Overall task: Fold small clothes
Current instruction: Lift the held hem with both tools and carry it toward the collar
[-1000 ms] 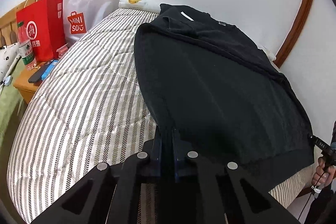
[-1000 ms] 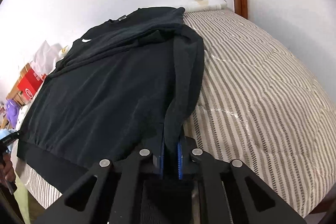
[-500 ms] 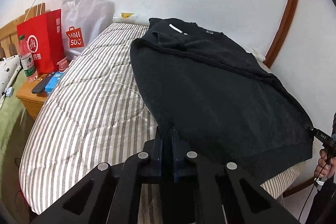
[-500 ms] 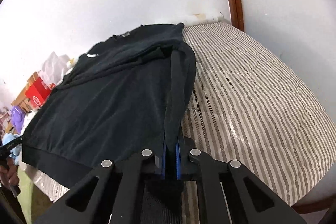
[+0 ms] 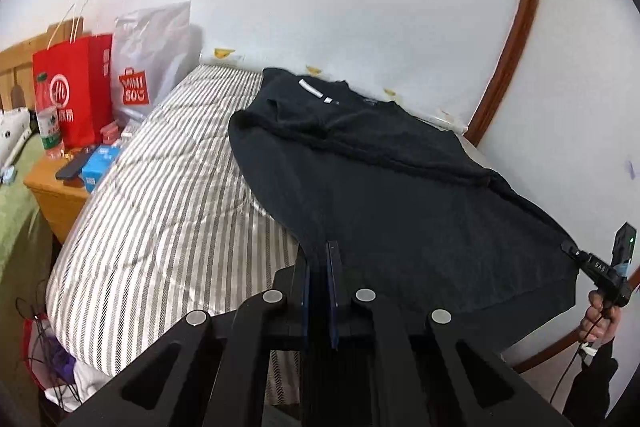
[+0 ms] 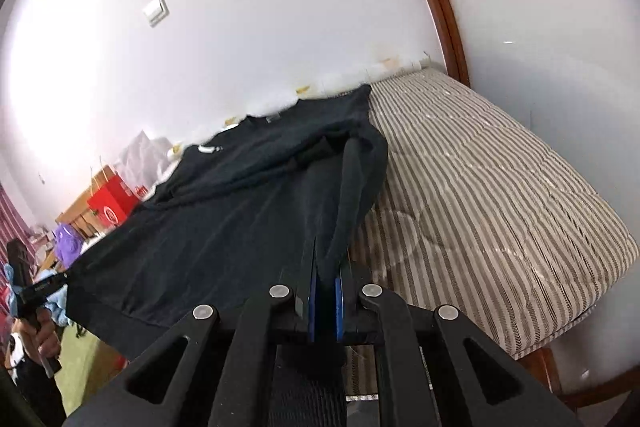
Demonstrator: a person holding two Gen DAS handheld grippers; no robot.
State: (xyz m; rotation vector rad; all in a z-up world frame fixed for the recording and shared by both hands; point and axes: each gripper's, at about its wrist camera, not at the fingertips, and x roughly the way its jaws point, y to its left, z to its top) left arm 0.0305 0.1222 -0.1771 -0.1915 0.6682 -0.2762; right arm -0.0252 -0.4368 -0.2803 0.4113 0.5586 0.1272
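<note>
Hem corners of the black sweatshirt (image 5: 400, 195) sit clamped in my left gripper (image 5: 320, 267) and right gripper (image 6: 326, 275); its collar lies straight ahead across the striped bed (image 5: 168, 187).

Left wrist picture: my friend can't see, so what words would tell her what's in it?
The left gripper has its jaws shut on the near hem of a black top spread over a striped bed. At the hem's far corner, the right gripper pinches it too. Red and white shopping bags stand by the wall.
</note>
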